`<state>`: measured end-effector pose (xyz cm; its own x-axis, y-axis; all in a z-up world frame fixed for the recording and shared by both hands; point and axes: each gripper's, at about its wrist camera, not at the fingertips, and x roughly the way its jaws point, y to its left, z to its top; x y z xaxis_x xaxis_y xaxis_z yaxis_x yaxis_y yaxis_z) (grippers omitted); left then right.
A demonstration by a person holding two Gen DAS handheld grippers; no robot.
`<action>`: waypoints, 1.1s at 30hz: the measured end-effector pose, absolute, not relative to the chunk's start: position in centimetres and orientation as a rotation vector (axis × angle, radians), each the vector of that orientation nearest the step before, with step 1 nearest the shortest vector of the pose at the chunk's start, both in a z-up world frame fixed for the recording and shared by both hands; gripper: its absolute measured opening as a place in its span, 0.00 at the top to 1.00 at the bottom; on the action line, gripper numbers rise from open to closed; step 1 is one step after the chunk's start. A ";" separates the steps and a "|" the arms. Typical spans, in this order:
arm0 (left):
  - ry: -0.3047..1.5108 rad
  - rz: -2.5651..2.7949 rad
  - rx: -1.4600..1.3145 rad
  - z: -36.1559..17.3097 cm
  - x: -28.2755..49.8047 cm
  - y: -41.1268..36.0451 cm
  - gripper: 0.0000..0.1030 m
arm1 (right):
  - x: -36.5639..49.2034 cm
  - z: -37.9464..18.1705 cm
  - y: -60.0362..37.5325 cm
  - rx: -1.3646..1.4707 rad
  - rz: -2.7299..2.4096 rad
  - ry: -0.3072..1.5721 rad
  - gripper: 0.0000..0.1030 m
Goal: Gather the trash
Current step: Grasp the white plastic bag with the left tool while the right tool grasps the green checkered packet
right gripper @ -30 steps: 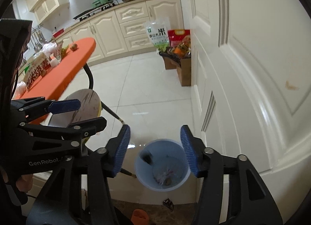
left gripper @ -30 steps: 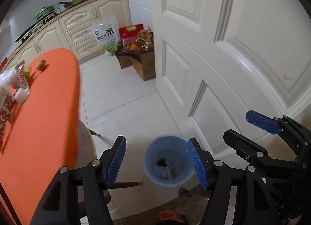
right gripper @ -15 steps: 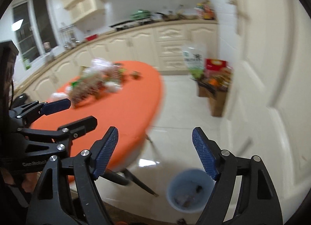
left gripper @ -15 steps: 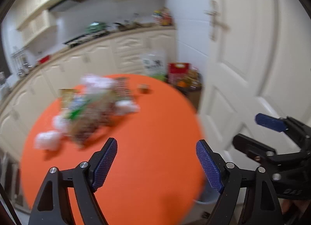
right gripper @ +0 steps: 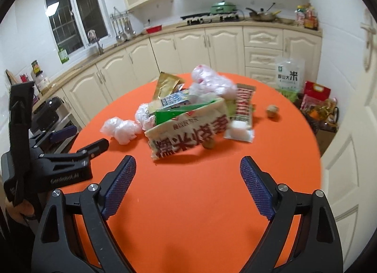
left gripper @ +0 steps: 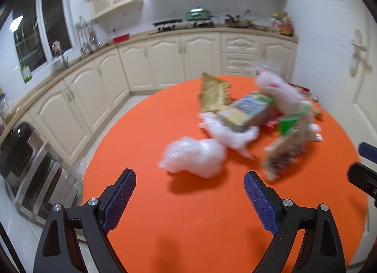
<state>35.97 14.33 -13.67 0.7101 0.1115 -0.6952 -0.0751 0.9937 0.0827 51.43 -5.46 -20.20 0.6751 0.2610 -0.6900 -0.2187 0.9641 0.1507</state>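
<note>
A heap of trash lies on the round orange table point(right gripper: 188, 202): a large white and red snack bag point(right gripper: 188, 131), a crumpled clear plastic wad point(right gripper: 120, 129), a gold wrapper point(right gripper: 165, 83), a small carton point(right gripper: 174, 102) and a striped packet point(right gripper: 242, 112). In the left wrist view the plastic wad point(left gripper: 193, 155) sits just beyond my left gripper point(left gripper: 189, 196). My right gripper point(right gripper: 188, 189) hovers short of the snack bag. The jaws of both are still opening and hold nothing.
Cream kitchen cabinets point(right gripper: 188, 46) and a counter with a stove run behind the table. A white door point(right gripper: 353, 131) stands at the right, with a rice bag point(right gripper: 289, 77) and boxed groceries point(right gripper: 320, 105) on the floor beside it. A small brown ball point(right gripper: 272, 109) lies on the table.
Both grippers swung up and away from the blue bin on the floor to face the table's trash heap. Their jaws spread wider on the way.
</note>
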 end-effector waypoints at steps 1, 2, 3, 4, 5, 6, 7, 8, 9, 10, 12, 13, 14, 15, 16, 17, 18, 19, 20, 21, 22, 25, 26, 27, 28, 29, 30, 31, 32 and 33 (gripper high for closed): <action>0.778 0.104 0.043 -13.8 36.6 15.1 0.12 | 52.2 -20.6 -5.1 0.059 0.267 0.795 0.13; 0.784 0.104 0.037 -14.0 37.5 15.8 0.12 | 52.6 -20.9 -4.9 0.064 0.265 0.800 0.13; 0.787 0.113 0.035 -14.2 38.0 16.4 0.12 | 53.1 -21.3 -4.8 0.071 0.258 0.804 0.13; 0.784 0.114 0.035 -14.5 38.6 16.5 0.12 | 53.7 -21.6 -4.6 0.072 0.248 0.813 0.13; 0.789 0.110 0.036 -14.8 39.5 16.4 0.12 | 54.1 -21.9 -4.6 0.071 0.239 0.821 0.13; 0.803 0.098 0.035 -15.3 40.3 16.4 0.12 | 54.5 -22.2 -4.7 0.075 0.231 0.827 0.13; 0.810 0.088 0.032 -16.0 41.3 16.4 0.12 | 54.9 -22.5 -4.6 0.080 0.226 0.835 0.13; 0.815 0.076 0.032 -16.0 41.5 16.4 0.12 | 55.3 -22.9 -4.4 0.088 0.223 0.847 0.11; 0.820 0.056 0.041 -16.4 42.1 16.2 0.12 | 55.7 -23.3 -4.3 0.098 0.218 0.851 0.10; 0.826 0.049 0.052 -16.8 43.0 16.4 0.12 | 56.2 -23.6 -4.3 0.110 0.208 0.858 0.09; 0.831 0.049 0.082 -17.2 43.7 16.2 0.12 | 57.0 -24.1 -4.0 0.129 0.203 0.879 0.07; 0.834 0.050 0.094 -17.2 43.9 16.2 0.14 | 57.3 -24.3 -3.9 0.139 0.203 0.883 0.06; 0.834 0.045 0.100 -17.1 44.2 16.2 0.20 | 57.7 -24.5 -3.6 0.143 0.199 0.887 0.06; 0.834 0.038 0.102 -17.1 44.3 16.1 0.28 | 58.1 -24.6 -3.2 0.142 0.204 0.891 0.06; 0.842 0.030 0.100 -17.1 44.6 16.0 0.48 | 58.3 -24.7 -3.0 0.139 0.206 0.892 0.06; 0.857 0.019 0.089 -17.3 45.0 16.2 0.56 | 58.7 -24.8 -2.6 0.130 0.185 0.896 0.05; 0.869 0.004 0.078 -17.4 45.1 16.3 0.57 | 59.0 -25.0 -2.5 0.133 0.174 0.900 0.05; 0.867 0.004 0.078 -17.1 44.8 16.6 0.58 | 59.3 -25.1 -2.4 0.143 0.169 0.900 0.04; 0.864 0.004 0.078 -17.0 44.7 16.8 0.59 | 59.6 -25.2 -2.3 0.155 0.165 0.899 0.03; 0.861 0.001 0.067 -17.0 44.6 17.1 0.60 | 60.0 -25.3 -2.2 0.160 0.156 0.900 0.02; 0.861 0.000 0.063 -16.8 44.2 17.3 0.61 | 60.2 -25.3 -2.1 0.158 0.147 0.899 0.00; 0.860 -0.007 0.056 -16.7 43.0 17.9 0.61 | 60.6 -25.7 -2.1 0.136 0.114 0.913 0.00; 0.860 -0.011 0.050 -16.7 42.5 18.2 0.61 | 60.6 -25.8 -2.2 0.142 0.113 0.917 0.01; 0.859 -0.014 0.041 -16.6 42.0 18.6 0.61 | 60.3 -25.8 -2.5 0.145 0.111 0.910 0.01; 0.860 -0.015 0.029 -16.5 41.4 19.1 0.61 | 60.1 -25.8 -2.6 0.134 0.097 0.903 0.01; 0.862 -0.014 0.015 -16.3 40.7 19.7 0.61 | 59.9 -25.6 -2.9 0.122 0.075 0.895 0.01; 0.863 -0.016 0.000 -16.3 40.2 20.3 0.61 | 59.7 -25.5 -3.2 0.117 0.054 0.896 0.01; 0.863 -0.015 -0.013 -16.1 39.6 20.8 0.61 | 59.7 -25.5 -3.5 0.113 0.030 0.900 0.01; 0.860 -0.011 -0.025 -15.9 39.0 21.1 0.61 | 59.5 -25.5 -3.9 0.111 0.008 0.903 0.01; 0.855 -0.010 -0.034 -15.8 38.6 21.4 0.60 | 59.1 -25.4 -4.3 0.124 0.008 0.899 0.01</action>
<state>38.57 21.35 -15.75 0.6559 -0.0221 -0.7545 -0.0050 0.9994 -0.0336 59.12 -4.32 -25.42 0.6230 0.0591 -0.7800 0.0451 0.9928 0.1112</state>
